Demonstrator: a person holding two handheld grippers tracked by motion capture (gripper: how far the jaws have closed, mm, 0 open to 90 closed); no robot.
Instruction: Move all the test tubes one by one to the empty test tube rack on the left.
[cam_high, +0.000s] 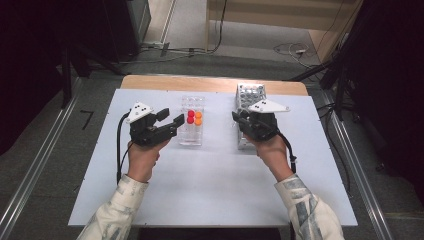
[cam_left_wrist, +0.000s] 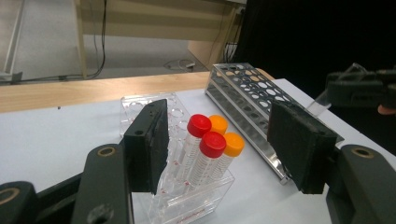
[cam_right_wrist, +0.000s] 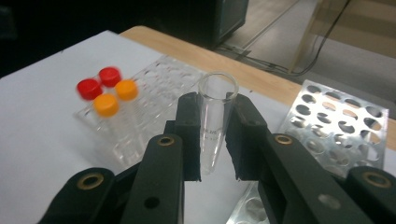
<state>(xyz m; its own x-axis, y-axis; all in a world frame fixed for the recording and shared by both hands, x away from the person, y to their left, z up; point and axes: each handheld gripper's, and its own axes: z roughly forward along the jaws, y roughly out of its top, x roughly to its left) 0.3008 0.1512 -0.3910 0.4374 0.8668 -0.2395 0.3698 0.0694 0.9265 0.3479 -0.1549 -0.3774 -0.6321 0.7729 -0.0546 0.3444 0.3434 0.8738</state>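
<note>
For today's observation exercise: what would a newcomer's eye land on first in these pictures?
Probably the four capped tubes, two red and two orange, standing in the clear rack at mid-table. Next, the open clear tube clamped in the right gripper, near the metal rack. The left gripper is open.

Overhead plus two close views, capped tubes (cam_high: 194, 118) shared

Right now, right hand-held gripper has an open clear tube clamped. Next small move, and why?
Probably carry the clear tube toward the clear plastic rack and line it up over a free hole. The right hand-held gripper grips it upright and uncapped, above the table; four capped tubes already stand in that rack, and the left hand-held gripper waits open beside it.
</note>
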